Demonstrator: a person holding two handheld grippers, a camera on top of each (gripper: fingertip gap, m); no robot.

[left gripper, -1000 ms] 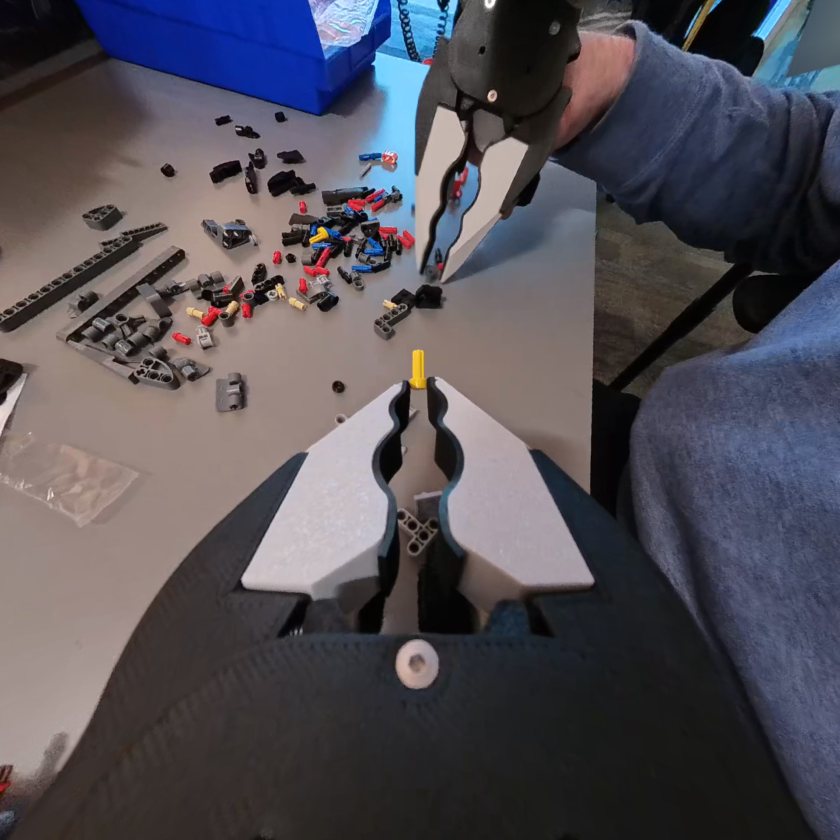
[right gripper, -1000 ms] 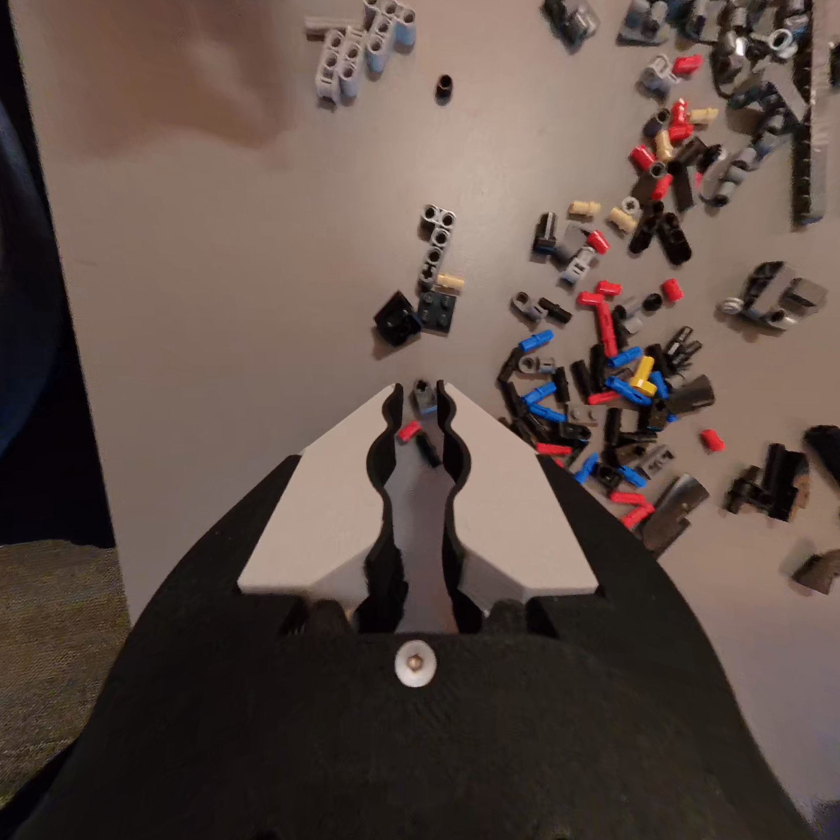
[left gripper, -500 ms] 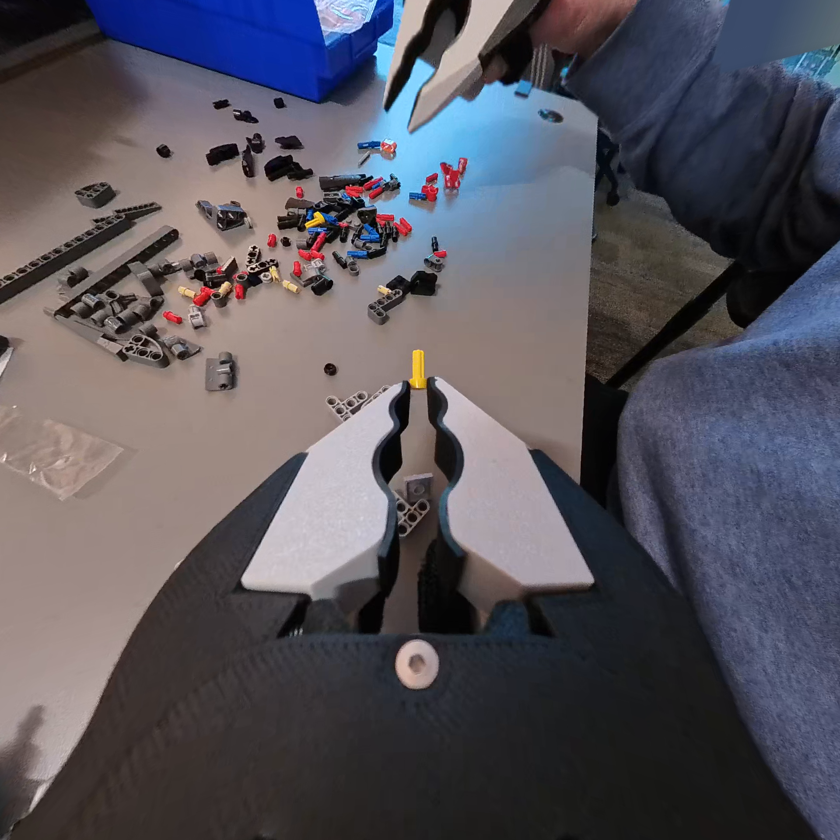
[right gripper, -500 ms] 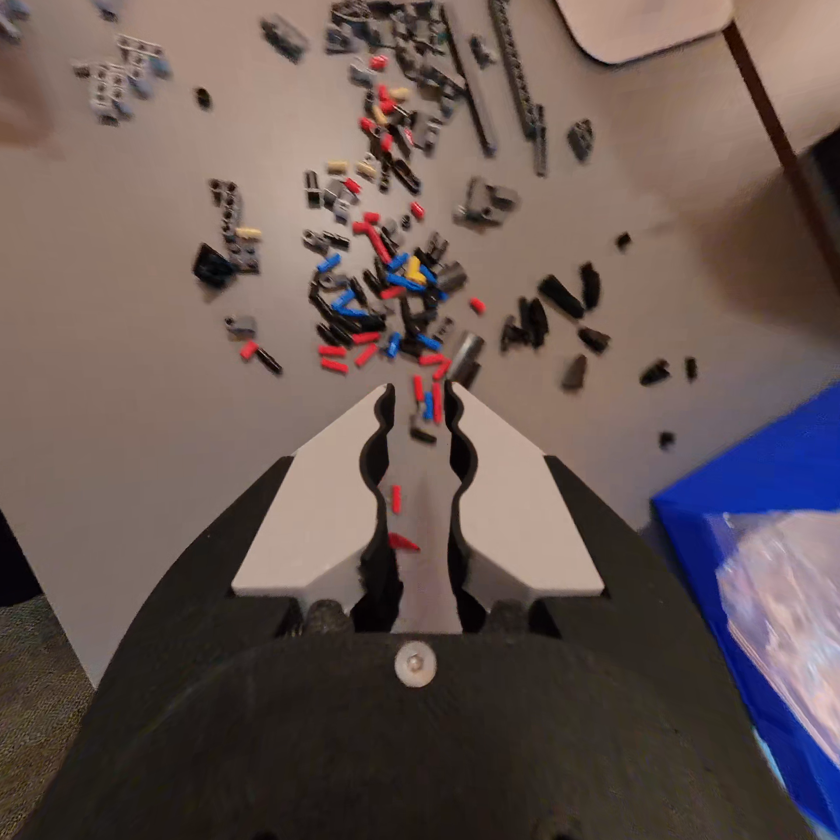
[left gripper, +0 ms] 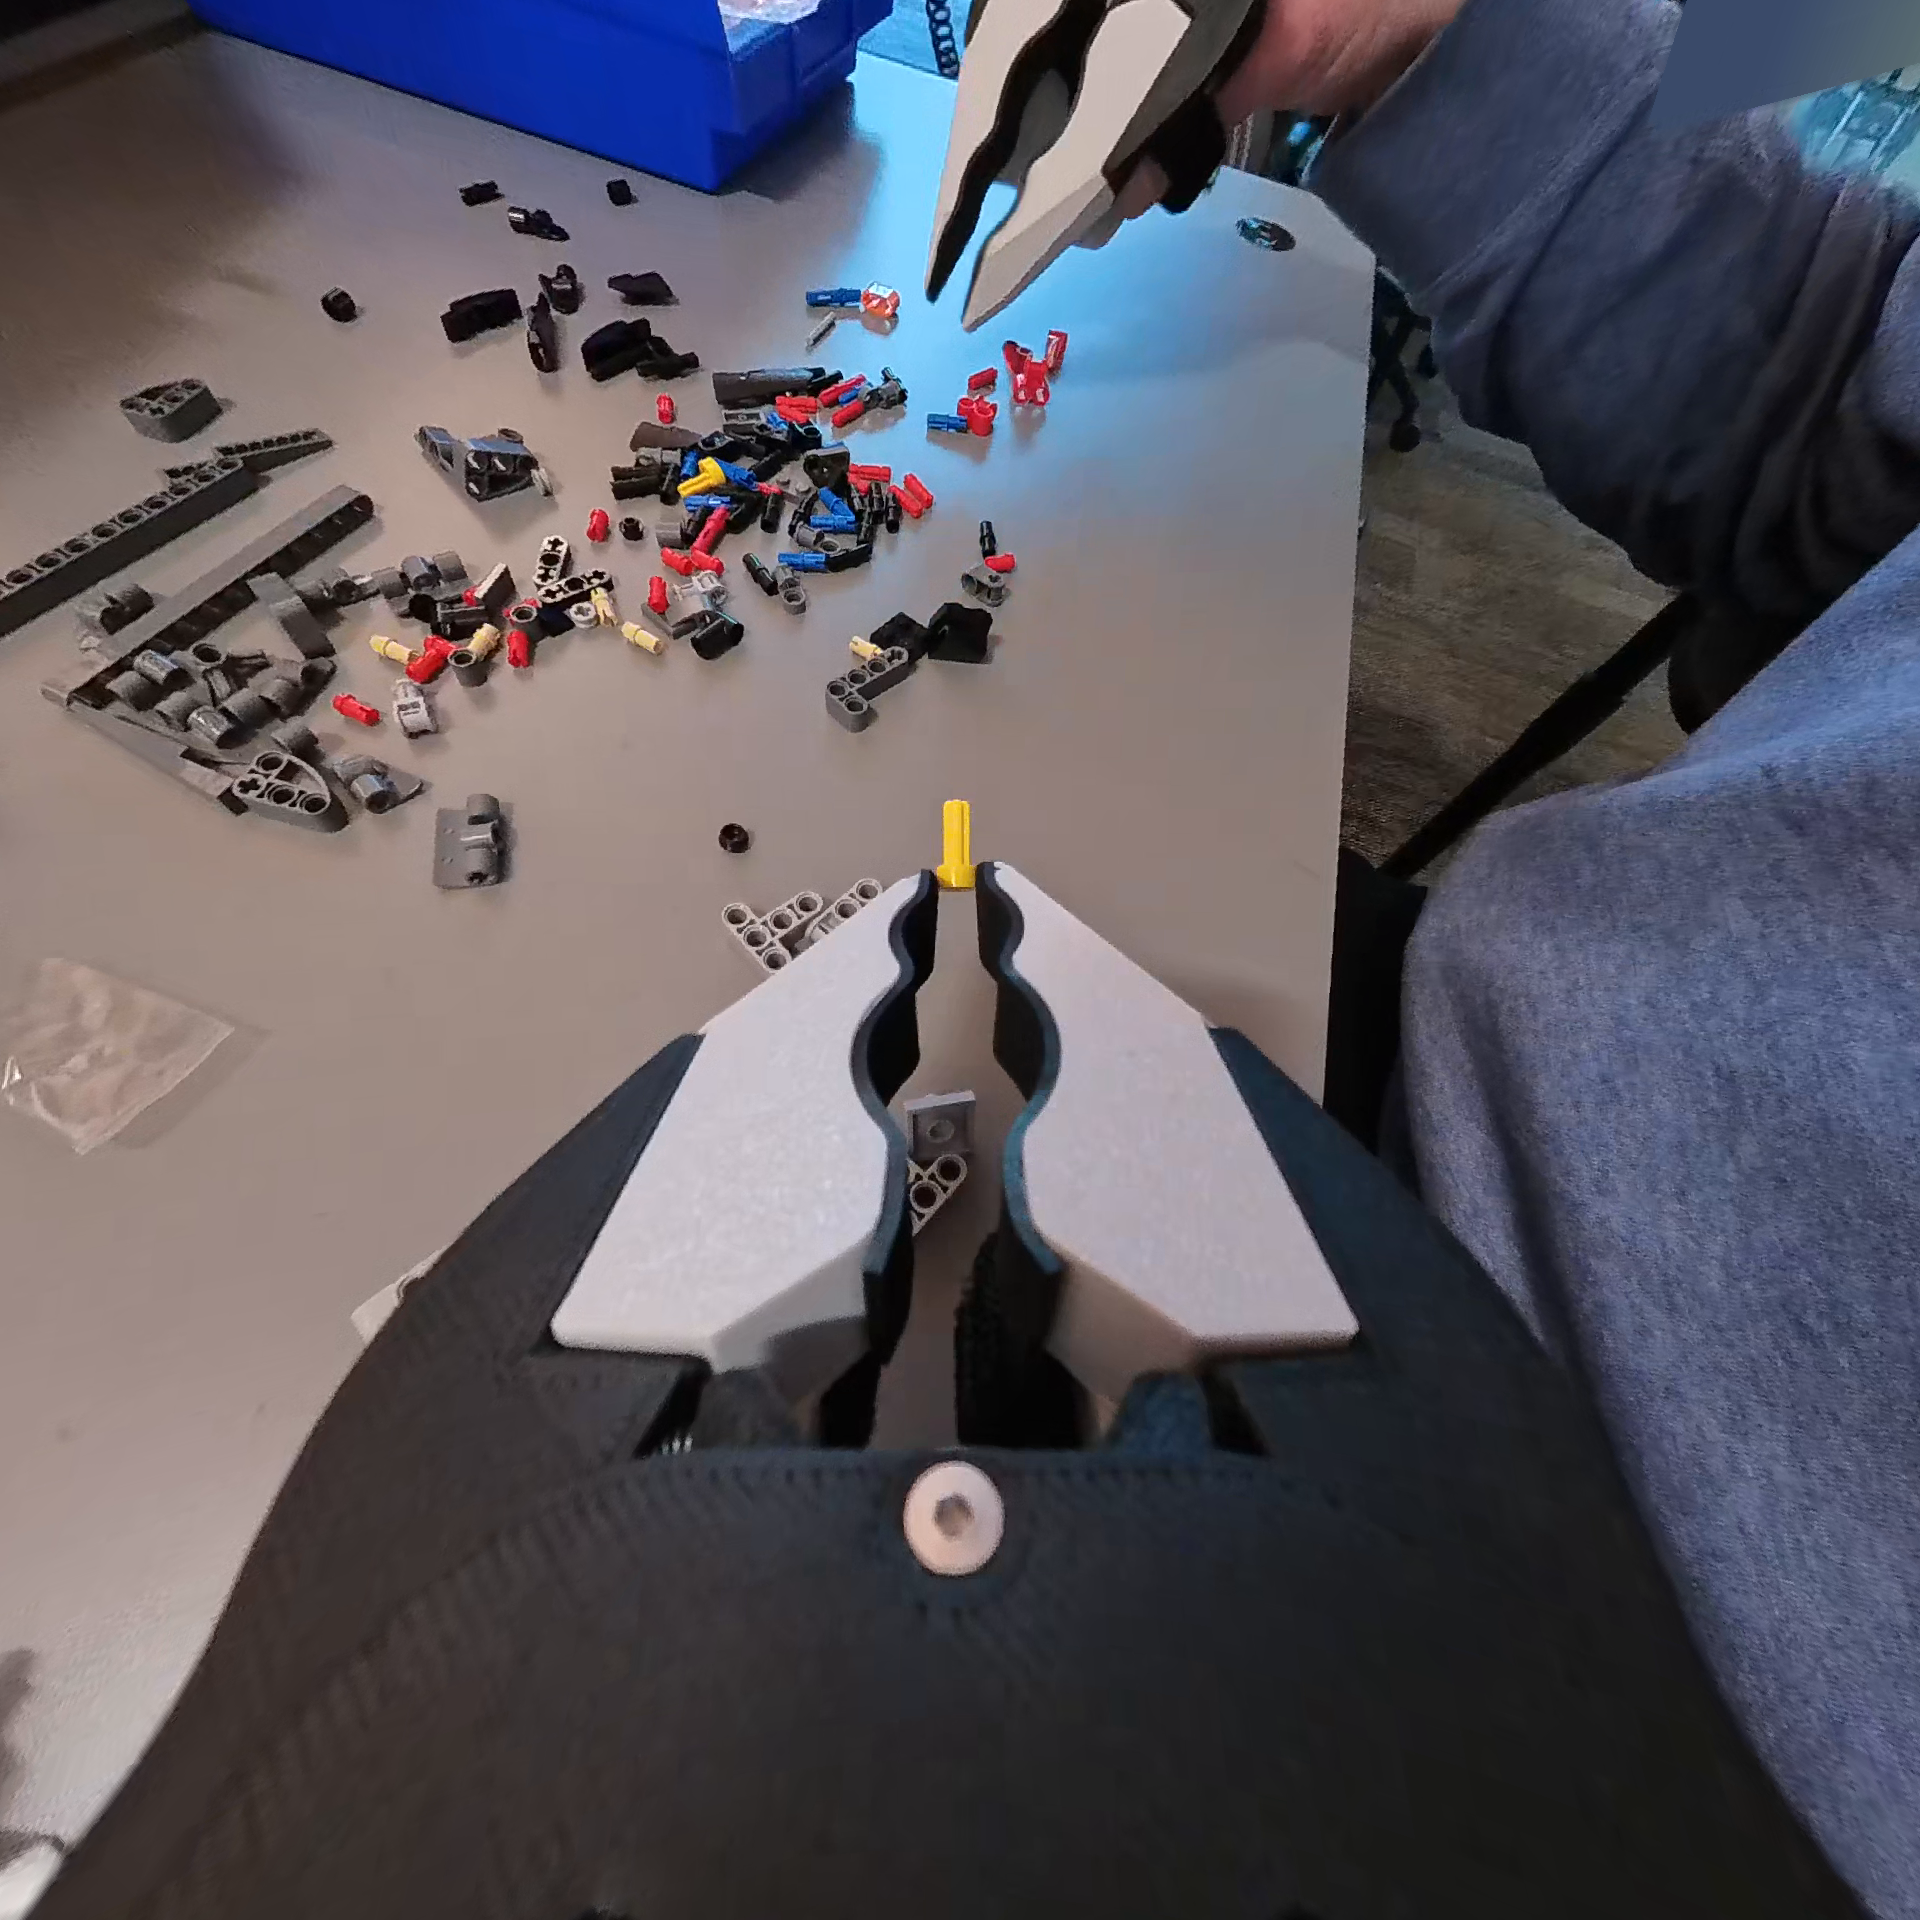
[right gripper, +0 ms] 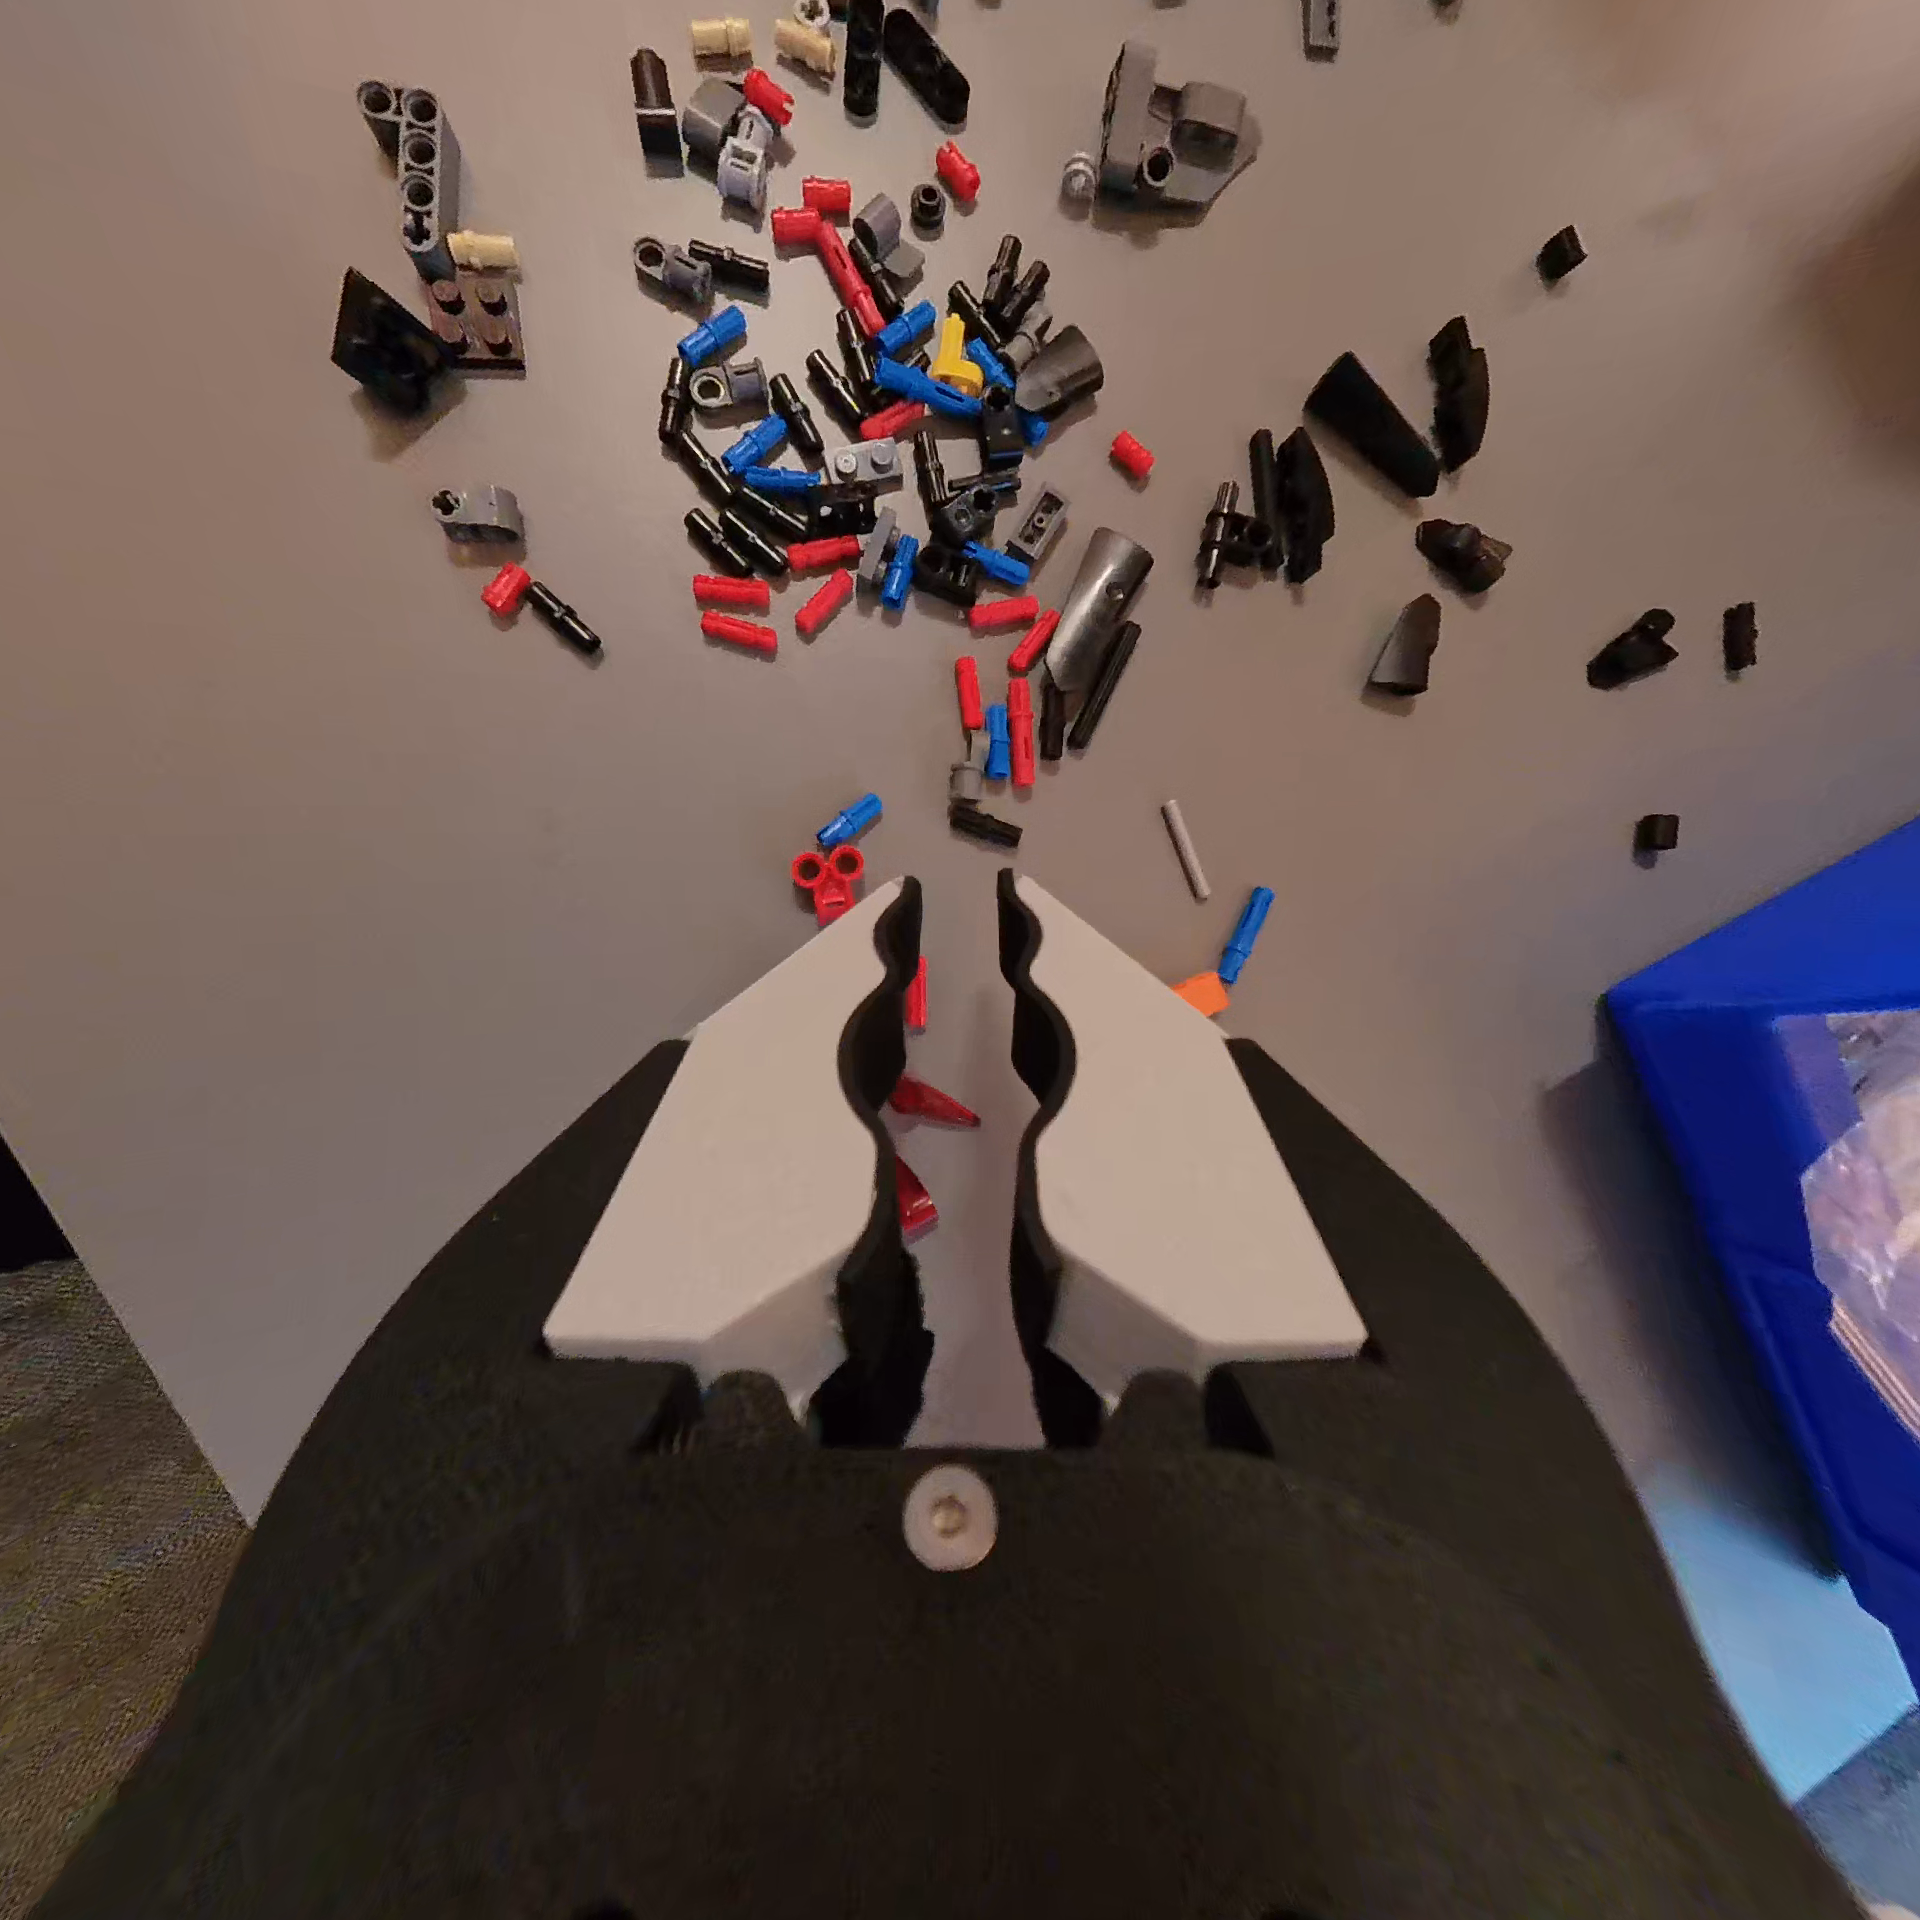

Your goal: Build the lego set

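The right gripper [left gripper: 961,301], empty and narrowly parted, has been shifted toward red pieces [right gripper: 826,878], perhaps next; the left gripper [left gripper: 956,878] remains clamped on the yellow pin [left gripper: 955,844].

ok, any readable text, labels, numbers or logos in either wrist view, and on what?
None legible in either view.
Blue bin: no label showing.
Plastic bag in the bin: blurred, any print unreadable.
Clear plastic bag on the table: no print visible.
Lego pieces: any marks too small to read.
Left gripper, shut on a yellow pin, and right gripper: unmarked.
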